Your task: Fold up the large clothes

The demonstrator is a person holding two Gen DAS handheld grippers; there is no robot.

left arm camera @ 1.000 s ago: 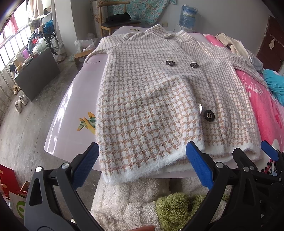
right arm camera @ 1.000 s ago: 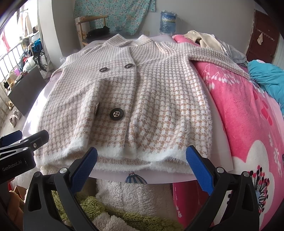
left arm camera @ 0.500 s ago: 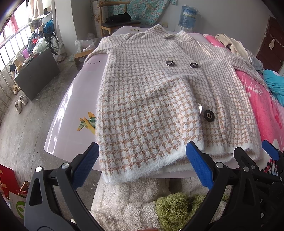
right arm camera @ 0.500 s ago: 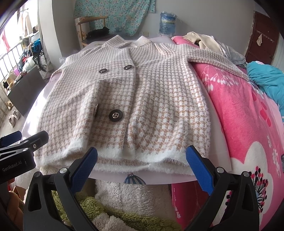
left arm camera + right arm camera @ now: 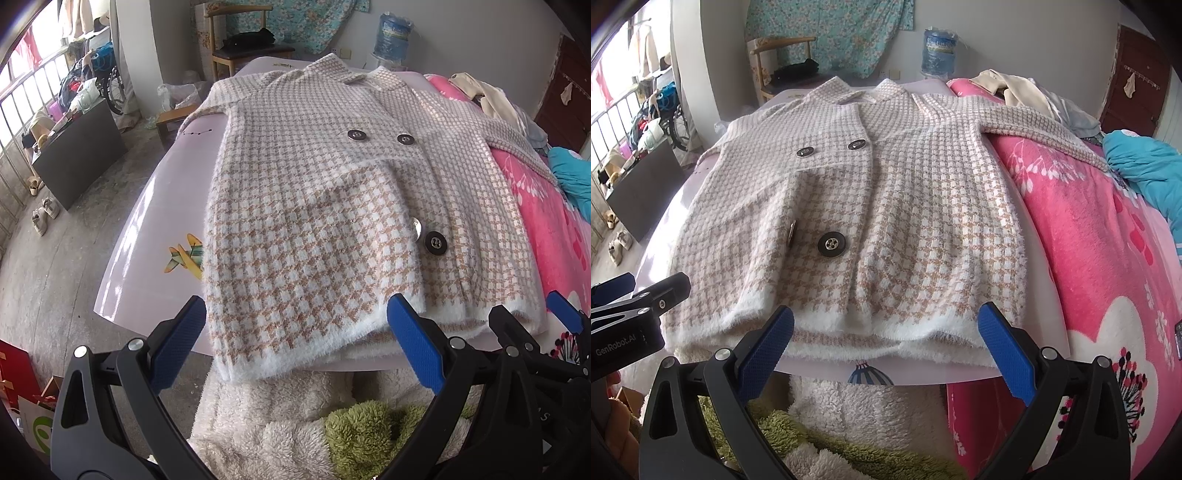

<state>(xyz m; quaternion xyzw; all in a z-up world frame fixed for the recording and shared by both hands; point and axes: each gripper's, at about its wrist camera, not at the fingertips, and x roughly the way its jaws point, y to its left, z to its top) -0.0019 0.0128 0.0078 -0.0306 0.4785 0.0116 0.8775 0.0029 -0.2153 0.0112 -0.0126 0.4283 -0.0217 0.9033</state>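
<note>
Hovering at near hem: left gripper (image 5: 291, 339) fingers (image 5: 177, 339) spread wide, empty; right gripper (image 5: 884, 343) likewise released. Houndstooth coat (image 5: 905, 206) lying flat, front up, on lilac bench (image 5: 147, 221); one sleeve trailing onto pink blanket (image 5: 1089, 240) alongside.

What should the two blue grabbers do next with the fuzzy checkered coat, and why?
Probably the right gripper should ease forward and close on the coat's white hem. Both grippers hang open and empty just short of that hem, the left gripper too. The coat lies spread flat on the lilac board, one sleeve stretched over the pink blanket, nothing folded yet.
</note>
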